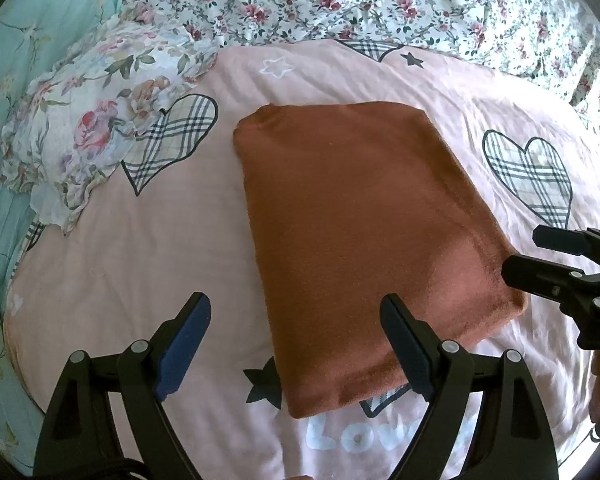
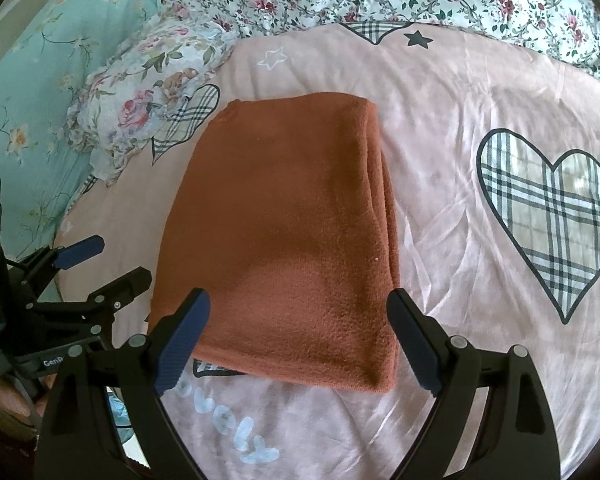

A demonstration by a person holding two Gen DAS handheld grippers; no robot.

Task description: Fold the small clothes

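Observation:
A rust-orange fleece garment (image 1: 364, 232) lies folded into a neat rectangle on the pink bedspread (image 1: 140, 260); it also shows in the right wrist view (image 2: 284, 232). My left gripper (image 1: 296, 344) is open and empty, hovering over the garment's near left corner. My right gripper (image 2: 300, 340) is open and empty, hovering over the garment's near edge. The right gripper also shows at the right edge of the left wrist view (image 1: 540, 256), beside the garment's near right corner. The left gripper shows at the left of the right wrist view (image 2: 112, 260), open.
The pink bedspread (image 2: 480, 100) has plaid hearts, stars and white lettering. A floral pillow (image 1: 88, 128) lies at the left, a teal floral quilt (image 1: 32, 40) beyond it. A white floral sheet (image 1: 380, 0) runs along the far side.

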